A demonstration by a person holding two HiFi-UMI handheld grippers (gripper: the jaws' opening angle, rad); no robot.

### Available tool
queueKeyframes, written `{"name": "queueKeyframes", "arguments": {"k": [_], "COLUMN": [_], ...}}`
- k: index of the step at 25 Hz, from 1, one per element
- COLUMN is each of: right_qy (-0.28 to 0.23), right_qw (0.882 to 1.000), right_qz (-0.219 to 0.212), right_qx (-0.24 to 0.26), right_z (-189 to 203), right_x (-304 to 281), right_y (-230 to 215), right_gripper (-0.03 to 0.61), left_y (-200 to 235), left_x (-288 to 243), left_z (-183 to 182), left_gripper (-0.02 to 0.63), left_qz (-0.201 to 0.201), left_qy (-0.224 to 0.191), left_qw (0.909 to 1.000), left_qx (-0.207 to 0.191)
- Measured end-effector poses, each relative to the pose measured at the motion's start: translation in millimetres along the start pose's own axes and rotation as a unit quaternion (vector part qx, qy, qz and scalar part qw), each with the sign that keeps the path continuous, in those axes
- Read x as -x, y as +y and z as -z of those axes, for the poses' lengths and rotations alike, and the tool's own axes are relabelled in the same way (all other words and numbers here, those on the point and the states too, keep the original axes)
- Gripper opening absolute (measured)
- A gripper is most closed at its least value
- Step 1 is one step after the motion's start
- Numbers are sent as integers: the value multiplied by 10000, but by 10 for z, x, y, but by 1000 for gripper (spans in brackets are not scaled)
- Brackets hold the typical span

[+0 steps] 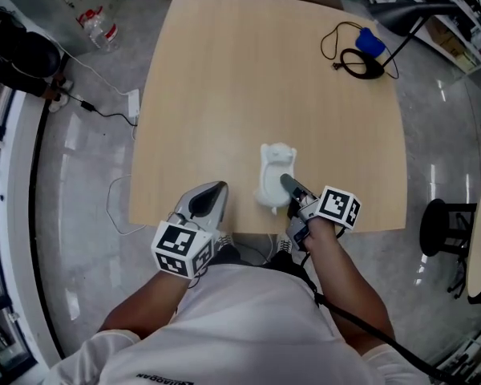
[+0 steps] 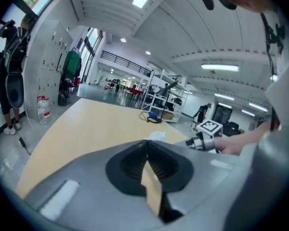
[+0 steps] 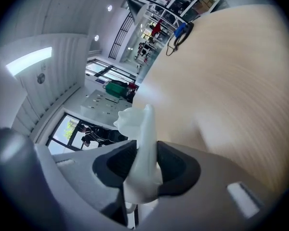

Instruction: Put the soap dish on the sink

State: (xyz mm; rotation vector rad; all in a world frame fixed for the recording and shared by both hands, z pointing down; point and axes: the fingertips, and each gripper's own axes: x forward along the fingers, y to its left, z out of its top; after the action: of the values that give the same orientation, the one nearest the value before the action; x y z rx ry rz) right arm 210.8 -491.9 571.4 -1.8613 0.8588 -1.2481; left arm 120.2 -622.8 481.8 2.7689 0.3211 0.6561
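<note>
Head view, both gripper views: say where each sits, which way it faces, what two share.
Head view: on the head, facing down at table; forearms, left gripper, right gripper show.
Left gripper view: on that gripper, facing across table; shut jaws show.
Right gripper view: on that gripper, facing over table; jaws clamp soap dish.
Shared by head, right gripper views: soap dish.

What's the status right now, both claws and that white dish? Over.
Right gripper clamped on soap dish, near edge of table. Left gripper shut, empty. No sink in view; cable at far corner, well clear.
</note>
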Motion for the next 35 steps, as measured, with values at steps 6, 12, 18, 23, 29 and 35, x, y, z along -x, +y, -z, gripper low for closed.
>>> {"name": "queueKeyframes", "arguments": {"k": [6,12,18,23,29,35], "right_qy": [413,697,844,867,867,797], "right_qw": [9983,9954,9936,9930,9932,9943], "right_qz": [386,590,651,689,700,634], "right_qx": [-118,-304,-365,-400,-338,-319], "right_z": [80,146,169,192,173,65], "right_x": [-354,-531,-600,-619,-627,-577], "right_y": [-277,-467,-570,-600,-593,-573], "right_gripper": [135,135,140,156,174,193], "left_y": [44,91,112,119,94,59], "left_x": [39,63,96,111,84,68], "left_z": [65,71,58,61,44,22], "left_gripper": [9,9,9,9,9,9], "left_qz": [-21,-93,-191,-233,-210,-143], "left_qy": [71,51,35,37,26,31], "left_qw": [9999,9998,9996,9994,9995,9997], "left_qx": [128,187,225,233,245,192]}}
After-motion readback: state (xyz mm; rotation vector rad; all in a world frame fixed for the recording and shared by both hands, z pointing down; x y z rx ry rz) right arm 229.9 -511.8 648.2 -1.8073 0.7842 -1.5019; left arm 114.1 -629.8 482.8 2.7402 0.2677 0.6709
